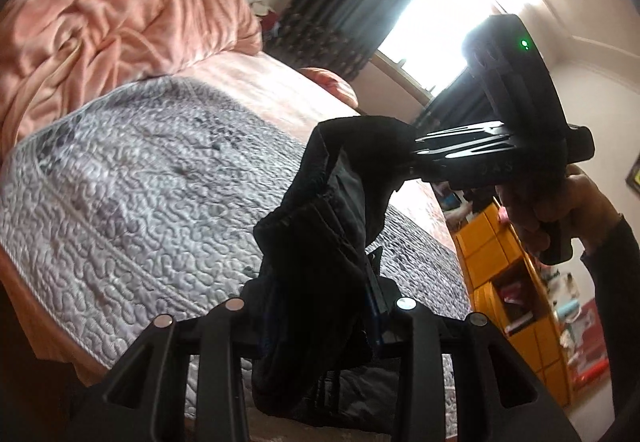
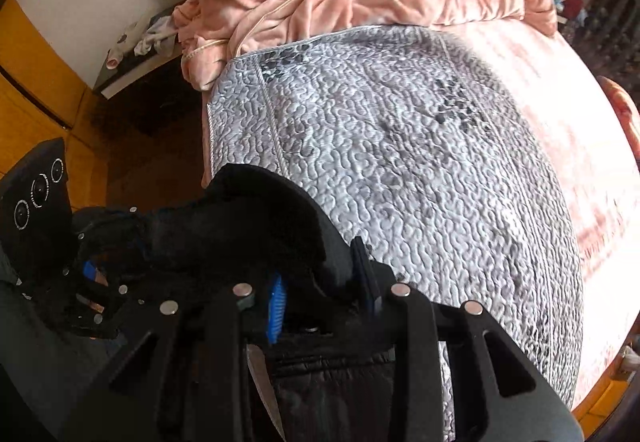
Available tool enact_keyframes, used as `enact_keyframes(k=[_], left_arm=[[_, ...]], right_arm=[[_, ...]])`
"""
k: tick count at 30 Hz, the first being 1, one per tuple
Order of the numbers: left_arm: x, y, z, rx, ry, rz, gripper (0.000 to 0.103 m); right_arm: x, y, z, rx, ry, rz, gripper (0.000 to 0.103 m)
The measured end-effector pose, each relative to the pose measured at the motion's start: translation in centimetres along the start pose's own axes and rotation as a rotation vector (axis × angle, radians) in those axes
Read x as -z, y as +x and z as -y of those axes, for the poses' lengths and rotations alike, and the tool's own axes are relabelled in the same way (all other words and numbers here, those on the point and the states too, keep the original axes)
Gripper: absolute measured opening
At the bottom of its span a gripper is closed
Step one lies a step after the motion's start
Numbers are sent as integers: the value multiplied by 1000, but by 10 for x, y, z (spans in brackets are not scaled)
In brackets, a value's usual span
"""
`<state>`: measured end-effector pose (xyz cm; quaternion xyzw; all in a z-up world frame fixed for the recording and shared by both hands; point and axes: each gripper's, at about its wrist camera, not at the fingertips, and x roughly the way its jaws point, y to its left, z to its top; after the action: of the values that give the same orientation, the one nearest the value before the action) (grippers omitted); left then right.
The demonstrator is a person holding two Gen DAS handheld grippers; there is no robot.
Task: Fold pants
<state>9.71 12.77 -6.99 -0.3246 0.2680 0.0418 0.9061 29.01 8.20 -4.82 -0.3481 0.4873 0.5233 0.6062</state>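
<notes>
1. Holding limp black fabric pants (image 1: 320, 226) clear above the grey quilted bed (image 1: 132, 202), likely to let them hang straight before laying down.
2. Left gripper (image 1: 320, 322) clamped narrow on cloth; right gripper (image 2: 320, 294) likewise pinching the waistband.
3. Long axis hanging downward, waistband uppermost.

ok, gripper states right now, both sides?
Left gripper: shut on the black pants.
Right gripper: shut on the black pants too, above the grey quilt.
</notes>
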Motion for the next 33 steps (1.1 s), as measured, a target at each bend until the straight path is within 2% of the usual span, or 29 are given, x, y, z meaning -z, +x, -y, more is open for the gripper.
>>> enact_keyframes(k=[6, 16, 33], left_arm=[[5, 2, 35, 18, 88, -12, 35], [15, 4, 75, 61, 169, -37, 35], [42, 16, 138, 97, 310, -87, 35]], right_arm=[[31, -23, 6, 28, 28, 33, 29], [76, -54, 11, 53, 76, 86, 29], [148, -79, 19, 123, 125, 142, 29]])
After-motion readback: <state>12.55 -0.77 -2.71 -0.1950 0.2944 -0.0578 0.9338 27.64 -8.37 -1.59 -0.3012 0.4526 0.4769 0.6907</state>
